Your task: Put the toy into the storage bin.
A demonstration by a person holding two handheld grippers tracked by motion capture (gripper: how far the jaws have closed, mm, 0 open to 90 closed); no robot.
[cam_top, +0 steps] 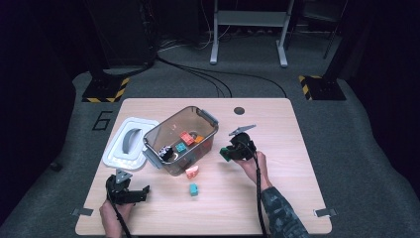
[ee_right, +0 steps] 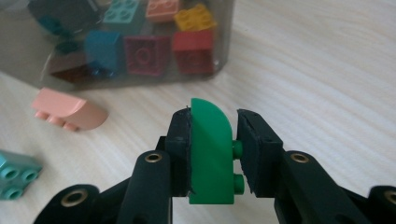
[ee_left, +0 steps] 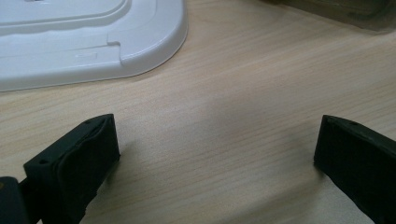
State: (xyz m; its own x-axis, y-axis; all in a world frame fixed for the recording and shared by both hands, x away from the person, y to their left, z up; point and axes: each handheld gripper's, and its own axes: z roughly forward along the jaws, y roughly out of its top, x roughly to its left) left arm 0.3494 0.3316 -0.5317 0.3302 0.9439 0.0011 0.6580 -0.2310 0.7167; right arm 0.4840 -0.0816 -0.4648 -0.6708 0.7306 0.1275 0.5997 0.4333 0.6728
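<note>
The right gripper (ee_right: 212, 156) has its jaws clenched on a green rounded brick (ee_right: 211, 154), held just beside the open clear plastic bin (cam_top: 181, 140) of bricks, likely for dropping in. The left gripper (cam_top: 130, 191) rests with jaws released on the wooden surface (cam_top: 277, 198) near the white lid (cam_top: 128, 144).

The clear bin (cam_top: 181, 140) stands mid-table and blocks the straight way across; its open top is free from above. Just left, touching it, the white lid (cam_top: 128, 144) takes up the left side. Near the bin's front wall lie a pink brick (cam_top: 192, 171) and a teal brick (cam_top: 193, 189), with a narrow gap between them. The table (cam_top: 277, 198) to the right and along the near edge is bare wood, as is the far right corner.
</note>
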